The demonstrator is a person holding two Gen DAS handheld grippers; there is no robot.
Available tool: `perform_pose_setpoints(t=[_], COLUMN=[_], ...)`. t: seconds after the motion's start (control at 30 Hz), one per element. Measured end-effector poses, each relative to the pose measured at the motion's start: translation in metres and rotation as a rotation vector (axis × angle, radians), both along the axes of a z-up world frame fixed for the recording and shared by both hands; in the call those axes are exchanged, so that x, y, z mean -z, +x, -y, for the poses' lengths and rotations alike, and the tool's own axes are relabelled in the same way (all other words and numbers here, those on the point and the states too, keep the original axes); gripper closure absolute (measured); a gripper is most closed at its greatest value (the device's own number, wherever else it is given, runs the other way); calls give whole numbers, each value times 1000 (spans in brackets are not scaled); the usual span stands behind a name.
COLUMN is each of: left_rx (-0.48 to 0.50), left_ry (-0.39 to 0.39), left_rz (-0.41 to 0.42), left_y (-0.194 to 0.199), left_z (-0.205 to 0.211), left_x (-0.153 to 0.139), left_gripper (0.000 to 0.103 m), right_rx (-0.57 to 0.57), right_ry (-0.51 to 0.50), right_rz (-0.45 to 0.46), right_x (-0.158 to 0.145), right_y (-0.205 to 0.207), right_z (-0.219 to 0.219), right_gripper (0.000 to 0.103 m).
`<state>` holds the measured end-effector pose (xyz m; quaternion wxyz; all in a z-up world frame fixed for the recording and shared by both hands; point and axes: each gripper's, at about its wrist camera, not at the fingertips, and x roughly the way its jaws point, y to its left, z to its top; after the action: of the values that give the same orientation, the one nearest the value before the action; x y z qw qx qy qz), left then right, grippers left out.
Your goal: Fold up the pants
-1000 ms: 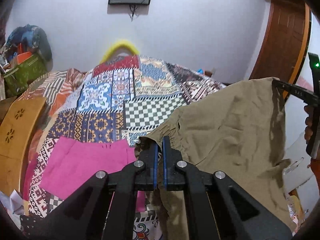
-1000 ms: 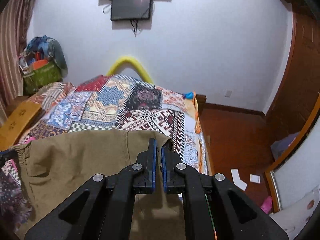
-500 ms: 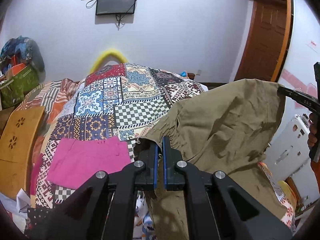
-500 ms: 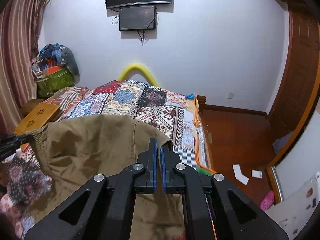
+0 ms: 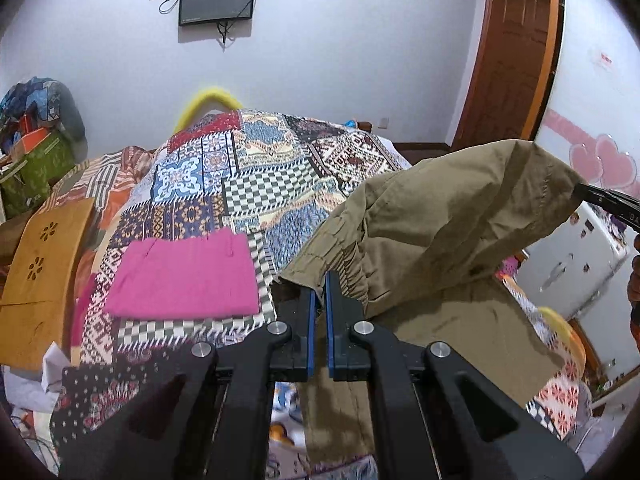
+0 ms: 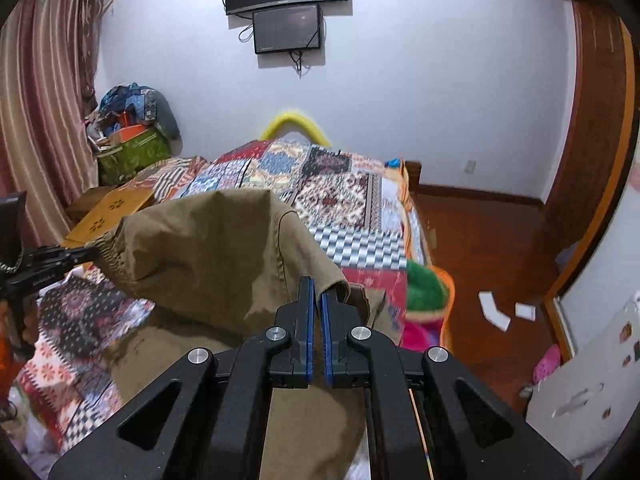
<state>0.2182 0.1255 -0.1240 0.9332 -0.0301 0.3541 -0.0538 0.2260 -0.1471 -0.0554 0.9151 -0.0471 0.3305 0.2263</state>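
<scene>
Left wrist view: green box (image 5: pixel 34 172) at far left by the wall, crammed with bundled clothes (image 5: pixel 40 100) and an orange item, contents heaped above the rim. Same box (image 6: pixel 132 156) seen from the right wrist, standing beside the striped curtain (image 6: pixel 44 100).

Left tongs (image 5: pixel 319 280) clamped narrow on the gathered waistband of the olive pants (image 5: pixel 432 232). Right tongs (image 6: pixel 315 284) pinched shut on the other end of the waistband (image 6: pixel 208 248). Top of the pants lifted clear of the bed between the two tongs, cloth sagging in the middle, legs trailing down over the near edge of the bed (image 5: pixel 248 184). Right tongs also showing at the right edge of the left view (image 5: pixel 608 200), gripping the pants corner; left tongs likewise at the left edge of the right view (image 6: pixel 52 260).

Patchwork bedspread covering the bed. Folded pink garment (image 5: pixel 184 276) lying flat on the bedspread, just left of the left tongs, apart from the pants. Carved wooden board (image 5: pixel 40 268) leaning along the bed's left side. Yellow curved bar (image 5: pixel 210 104) at the head of the bed against the white wall. Two dark screens (image 6: pixel 286 8) mounted on that wall, cables dangling beneath. Wooden door (image 5: pixel 516 60) at right. Green and pink cloth (image 6: pixel 424 300) bunched at the bed's right corner, close to the pants. Scraps of white paper (image 6: pixel 496 312) on the wooden floor. White cabinet (image 5: pixel 572 264) at far right, partly hidden behind the raised pants.
</scene>
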Motion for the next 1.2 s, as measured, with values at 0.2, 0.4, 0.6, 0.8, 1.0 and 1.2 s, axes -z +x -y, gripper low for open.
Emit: perform_pose_setpoints(t=[0.2,0.4,0.6,0.8,1.0,1.2], left_rx=[-4,-17,-35,-57,-102,-122], left_ry=[10,-2,-20,-1,18,22], left_rz=[-35,-91,-137,-194,-269,-215], left_y=[-24,-41,-59,-73,-81,-94], left_z=[5,4,4,4,-3,-7], left_x=[16,42,70,96,117,88], left_gripper=[99,99,99,98,99,99], right_rx=[13,14,25,38,54,84], right_ry=[-3,-55,-112,-138,-178,-208], right_rz=[-64,-153,-233,-316,-347,-336], right_x=[17,53,100,135,150,135], right_y=[-26,-49,-67,-80,-90,-97], right_z=[10,18,18,25,34,54], right_gripper=[100,100,100,100,100,99])
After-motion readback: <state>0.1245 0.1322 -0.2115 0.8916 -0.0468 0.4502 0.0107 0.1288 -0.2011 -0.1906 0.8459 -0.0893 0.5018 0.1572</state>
